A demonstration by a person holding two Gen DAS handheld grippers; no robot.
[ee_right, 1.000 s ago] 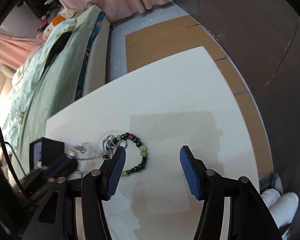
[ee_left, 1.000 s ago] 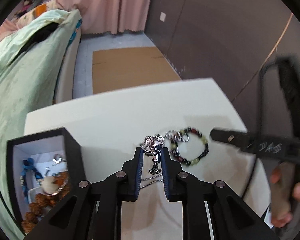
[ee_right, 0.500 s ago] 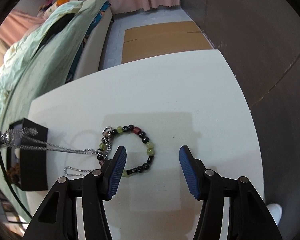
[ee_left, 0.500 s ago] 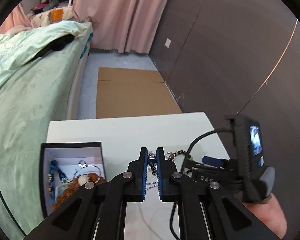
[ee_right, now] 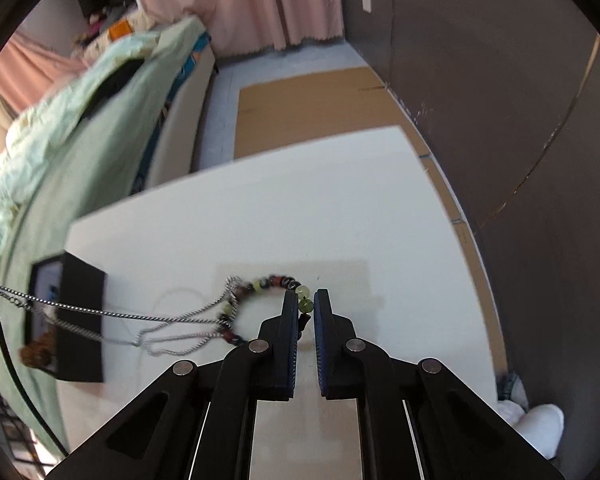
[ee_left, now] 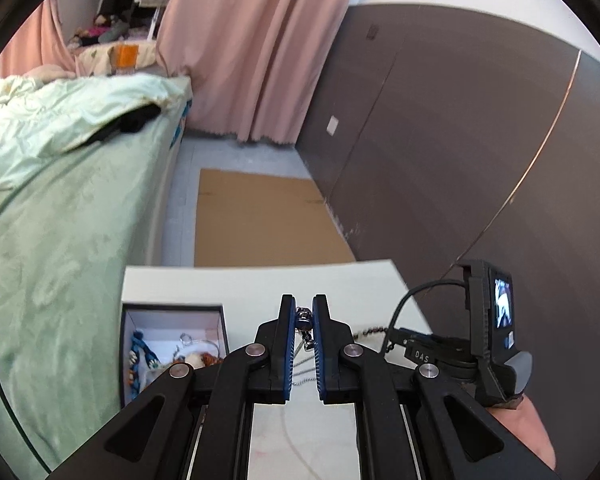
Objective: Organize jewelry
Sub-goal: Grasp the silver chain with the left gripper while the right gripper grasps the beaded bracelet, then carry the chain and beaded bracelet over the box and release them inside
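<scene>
My left gripper (ee_left: 303, 312) is shut on the pendant of a silver chain necklace (ee_left: 305, 322) and holds it above the white table (ee_left: 252, 284). The chain (ee_right: 112, 314) stretches taut from the left edge to the beaded bracelet (ee_right: 260, 284), where it is tangled. My right gripper (ee_right: 305, 304) is shut on the green and dark beaded bracelet on the table. A black jewelry box (ee_left: 168, 312) with a white lining stands at the table's left; it holds a blue cord piece, a ring and brown beads. The box also shows in the right wrist view (ee_right: 80, 300).
A bed with a green cover (ee_left: 52, 208) runs along the left of the table. A cardboard sheet (ee_left: 260, 220) lies on the floor beyond the table. A dark wall (ee_left: 480, 160) stands to the right. The right gripper's handle and screen (ee_left: 492, 320) show at the right of the left wrist view.
My left gripper has risen with the necklace pendant, pulling the chain taut. My right gripper went from wide open to shut on the beaded bracelet.
</scene>
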